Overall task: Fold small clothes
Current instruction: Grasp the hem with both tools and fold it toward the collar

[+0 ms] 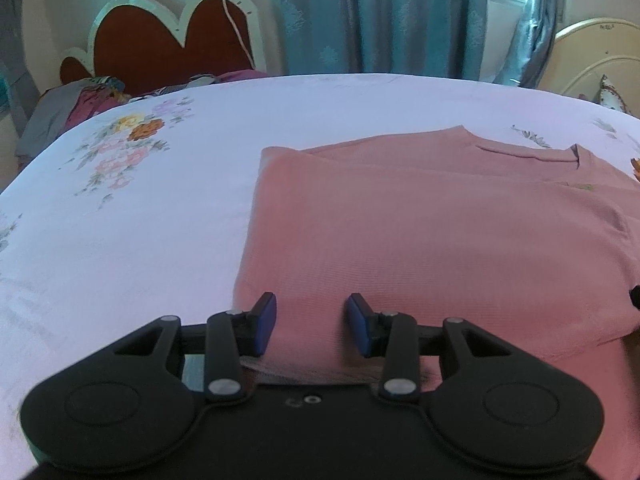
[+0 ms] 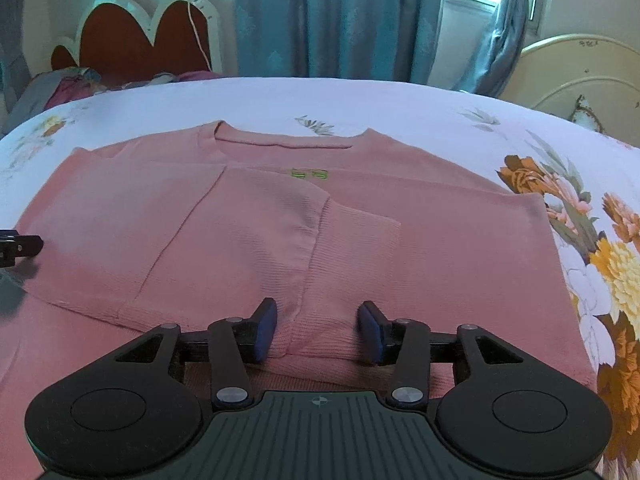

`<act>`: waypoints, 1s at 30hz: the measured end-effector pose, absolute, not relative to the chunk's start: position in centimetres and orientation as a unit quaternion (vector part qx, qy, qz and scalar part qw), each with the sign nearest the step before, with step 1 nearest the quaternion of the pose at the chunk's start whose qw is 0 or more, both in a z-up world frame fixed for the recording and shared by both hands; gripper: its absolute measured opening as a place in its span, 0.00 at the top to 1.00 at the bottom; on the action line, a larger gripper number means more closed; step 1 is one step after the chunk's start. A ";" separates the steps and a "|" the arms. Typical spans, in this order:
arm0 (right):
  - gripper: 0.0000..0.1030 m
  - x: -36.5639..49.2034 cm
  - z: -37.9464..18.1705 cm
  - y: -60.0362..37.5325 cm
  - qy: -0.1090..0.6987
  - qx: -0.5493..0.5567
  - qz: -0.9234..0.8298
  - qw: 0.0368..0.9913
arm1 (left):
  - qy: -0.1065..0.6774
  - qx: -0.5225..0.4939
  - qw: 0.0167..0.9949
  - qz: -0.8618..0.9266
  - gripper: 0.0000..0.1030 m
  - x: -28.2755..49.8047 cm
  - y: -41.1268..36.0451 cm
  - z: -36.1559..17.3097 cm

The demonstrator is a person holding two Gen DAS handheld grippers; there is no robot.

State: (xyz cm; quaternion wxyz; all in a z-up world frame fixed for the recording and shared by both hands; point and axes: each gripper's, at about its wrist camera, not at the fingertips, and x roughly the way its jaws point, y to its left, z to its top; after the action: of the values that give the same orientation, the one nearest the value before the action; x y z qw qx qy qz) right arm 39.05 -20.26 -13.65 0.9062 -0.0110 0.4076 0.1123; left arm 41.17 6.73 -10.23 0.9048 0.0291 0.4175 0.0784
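A pink knit sweater (image 2: 360,248) lies flat on the bed, collar far, with both sides folded in and a ribbed cuff across its middle. It also shows in the left wrist view (image 1: 440,232). My left gripper (image 1: 311,326) is open over the sweater's near left hem. My right gripper (image 2: 317,330) is open over the near hem, at the folded sleeve's cuff. A black finger of the left gripper (image 2: 20,246) shows at the left edge of the right wrist view.
The bed has a white sheet with flower prints (image 1: 132,184). A red and white headboard (image 1: 168,36) and piled bedding (image 1: 84,100) stand at the far left. Teal curtains (image 2: 340,16) hang behind. A cream footboard (image 2: 576,76) is at the far right.
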 end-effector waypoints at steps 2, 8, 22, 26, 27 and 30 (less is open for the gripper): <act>0.52 39.1 -13.4 -20.7 0.410 -0.008 0.127 0.903 | 0.414 0.027 0.906 0.077 0.62 40.5 6.1 -9.6; 0.52 37.0 -11.5 -22.1 0.395 0.037 0.166 0.903 | 0.399 0.035 0.914 0.062 0.60 38.0 3.5 -8.0; 0.52 27.3 -10.6 -23.1 0.395 0.023 0.188 0.899 | 0.420 0.036 0.907 0.022 0.51 30.8 0.8 -7.7; 0.52 24.1 -10.5 -24.0 0.396 0.022 0.157 0.905 | 0.422 0.037 0.906 0.005 0.44 28.7 1.0 -8.1; 0.52 23.3 -10.5 -24.2 0.398 0.023 0.148 0.905 | 0.421 0.039 0.906 0.002 0.43 28.0 1.2 -8.1; 0.52 21.2 -10.4 -24.6 0.404 0.029 0.130 0.905 | 0.420 0.036 0.907 -0.003 0.43 26.3 1.8 -8.2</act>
State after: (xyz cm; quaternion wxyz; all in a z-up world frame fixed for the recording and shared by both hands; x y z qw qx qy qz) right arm 21.18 -24.56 -10.39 0.9051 0.0293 0.4039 0.1295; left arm 26.28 1.77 -8.25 0.9070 0.0356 0.4196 -0.0026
